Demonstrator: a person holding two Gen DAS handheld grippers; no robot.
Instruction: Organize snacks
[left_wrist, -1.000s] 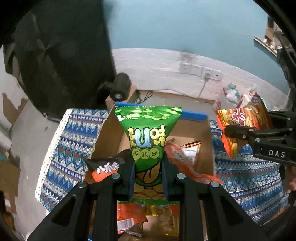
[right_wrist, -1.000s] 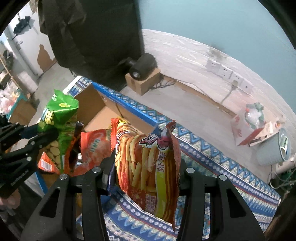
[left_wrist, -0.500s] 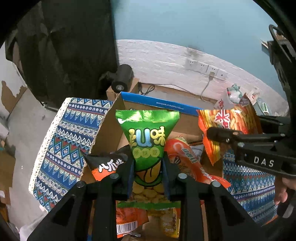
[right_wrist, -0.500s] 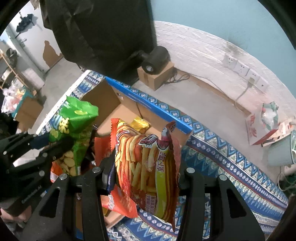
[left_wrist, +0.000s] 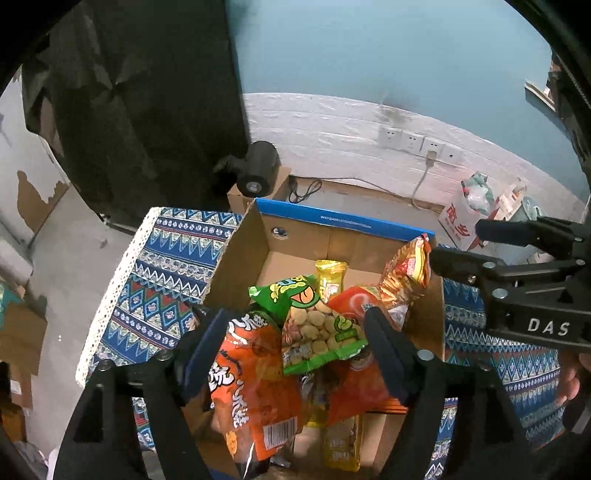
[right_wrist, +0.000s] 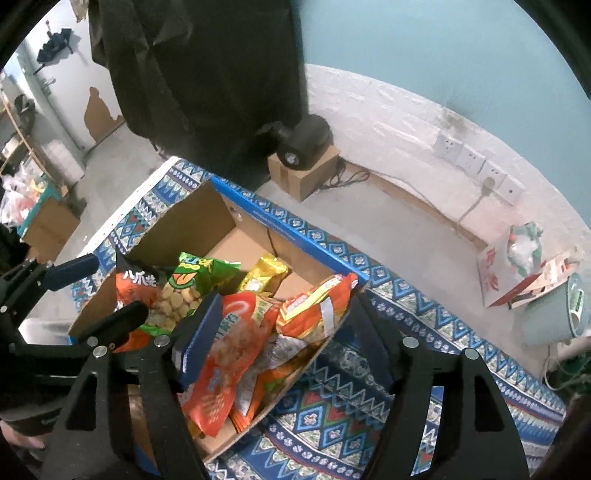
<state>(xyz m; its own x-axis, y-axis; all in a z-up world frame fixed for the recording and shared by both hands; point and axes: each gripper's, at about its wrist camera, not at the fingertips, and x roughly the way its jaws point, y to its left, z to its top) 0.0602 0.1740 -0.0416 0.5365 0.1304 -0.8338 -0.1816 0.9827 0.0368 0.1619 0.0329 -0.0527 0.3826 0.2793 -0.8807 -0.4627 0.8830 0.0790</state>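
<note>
A cardboard box (left_wrist: 340, 220) with a blue rim (right_wrist: 280, 226) holds several snack bags. My left gripper (left_wrist: 295, 317) hangs over it and its jaws are opening. The green bean bag (left_wrist: 314, 325) lies slumped on the pile between them, free of the pads. My right gripper (right_wrist: 284, 317) is opening too. The orange-yellow fries bag (right_wrist: 317, 310) rests against the box's right wall (left_wrist: 406, 273), loose between the fingers. Each gripper shows in the other's view: right gripper (left_wrist: 458, 240), left gripper (right_wrist: 99, 295).
An orange bag with a black top (left_wrist: 255, 373), a red bag (right_wrist: 225, 354) and a yellow pack (left_wrist: 328, 277) fill the box. It stands on a blue patterned cloth (right_wrist: 369, 413). Beyond on the floor are a black device on a small carton (right_wrist: 303, 147) and a white carton (right_wrist: 509, 273).
Both grippers went from shut on their bags to wide apart. The green bag fell from upright onto the pile, and the fries bag dropped against the box's right wall.
</note>
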